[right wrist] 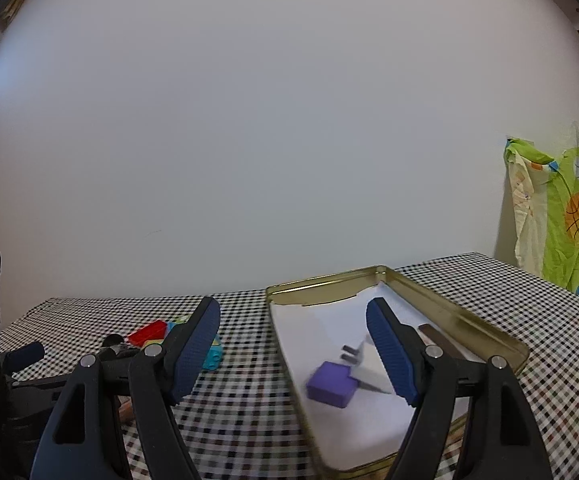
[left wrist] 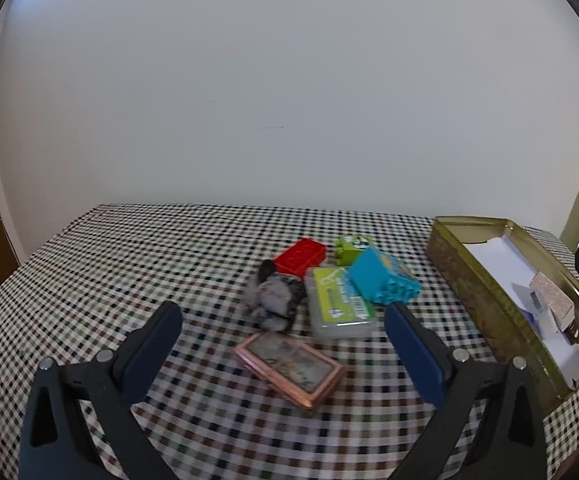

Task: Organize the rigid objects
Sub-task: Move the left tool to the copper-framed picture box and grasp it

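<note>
- Blue-padded left gripper is hanging released above the black-and-white checked tablecloth, jaws spread wide with nothing between them.
- Just ahead of it, at twelve o'clock, a flat copper-framed rectangular case is lying on the cloth.
- Beyond that, a grey-and-black speckled stone is sitting at eleven o'clock, touching a red plastic building brick behind it.
- A clear plastic box with a green label is lying at one o'clock, with a light-green brick behind it and a turquoise studded brick tilting against its far right corner.
- An open gold-coloured rectangular tin lined with white paper is standing at three o'clock.
- Right gripper is hovering released over the tin's near left corner, gripping nothing.
- Inside the tin, a purple block is lying beside a white plug adapter.
</note>
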`<action>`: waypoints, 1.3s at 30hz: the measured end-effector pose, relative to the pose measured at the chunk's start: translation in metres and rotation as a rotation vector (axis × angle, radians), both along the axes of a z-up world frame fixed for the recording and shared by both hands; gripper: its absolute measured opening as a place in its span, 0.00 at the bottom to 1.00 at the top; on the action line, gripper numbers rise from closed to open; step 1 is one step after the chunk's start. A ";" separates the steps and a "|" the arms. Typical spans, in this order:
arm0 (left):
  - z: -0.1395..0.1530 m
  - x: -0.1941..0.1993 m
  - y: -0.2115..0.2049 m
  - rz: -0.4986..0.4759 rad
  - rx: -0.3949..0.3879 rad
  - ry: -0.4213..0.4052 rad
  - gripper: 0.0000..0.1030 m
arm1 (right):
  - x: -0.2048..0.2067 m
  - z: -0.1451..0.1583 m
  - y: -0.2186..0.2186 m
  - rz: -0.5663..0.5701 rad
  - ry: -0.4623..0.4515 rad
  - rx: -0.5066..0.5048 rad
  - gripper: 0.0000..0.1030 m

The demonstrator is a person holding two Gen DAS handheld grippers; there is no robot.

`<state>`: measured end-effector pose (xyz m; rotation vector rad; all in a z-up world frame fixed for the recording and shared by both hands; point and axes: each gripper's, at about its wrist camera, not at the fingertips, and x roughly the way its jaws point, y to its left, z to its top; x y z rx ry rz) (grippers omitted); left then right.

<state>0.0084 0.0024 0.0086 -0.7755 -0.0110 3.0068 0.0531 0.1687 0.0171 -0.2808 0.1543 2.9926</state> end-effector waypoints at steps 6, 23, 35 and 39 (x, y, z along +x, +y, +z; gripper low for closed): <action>-0.001 -0.005 -0.026 0.033 -0.003 0.005 0.99 | -0.005 -0.003 -0.017 0.021 -0.032 0.005 0.75; -0.010 -0.026 -0.059 0.003 -0.013 -0.057 0.99 | -0.008 -0.011 -0.055 0.092 -0.066 0.010 0.75; -0.043 -0.075 -0.005 0.003 0.008 -0.330 0.99 | -0.015 -0.015 -0.053 0.108 -0.071 0.001 0.76; -0.056 -0.088 -0.008 0.029 0.053 -0.418 0.97 | -0.017 -0.015 -0.049 0.108 -0.080 -0.020 0.75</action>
